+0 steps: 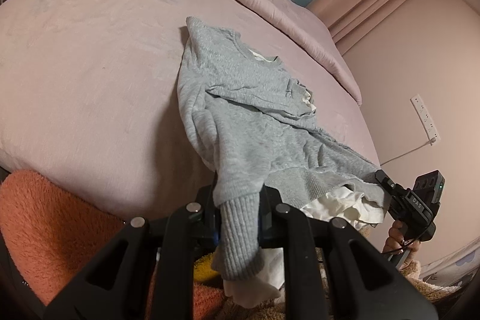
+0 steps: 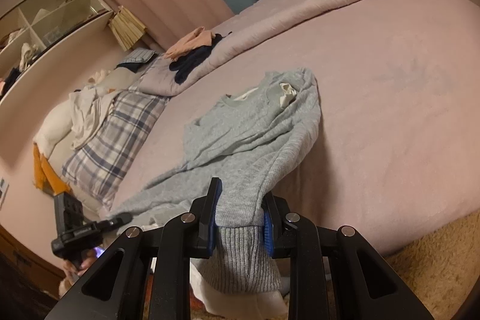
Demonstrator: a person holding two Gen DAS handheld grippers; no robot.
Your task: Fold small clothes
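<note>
Left wrist view: one grey sweater (image 1: 240,116) lies on the bed (image 1: 90,65), extending ahead and to the right of the left gripper (image 1: 237,200). Two ribbed cuffs are visible, one per gripper. The left gripper pinches one sleeve just above its cuff (image 1: 240,242), which hangs below the jaws. The right gripper (image 2: 240,209) is likewise clamped on the other sleeve, its cuff (image 2: 240,257) drooping beneath the blue pads (image 2: 268,233). One white inner layer (image 1: 345,206) shows at the hem and the collar.

In the left wrist view the right gripper (image 1: 387,185) appears at the lower right edge of the sweater; the hand (image 1: 399,239) holding it is partly cut off. What lies beneath either gripper is hard to make out.

The bed carries a mauve sheet and one folded mauve quilt (image 2: 300,5) far ahead of the right gripper. One plaid pillow (image 2: 114,134) lies ahead and left of it, and a small pile of dark and peach garments (image 2: 192,50) lies on the quilt. Walls are pink; a white shelf unit (image 2: 45,29) stands at far left.
</note>
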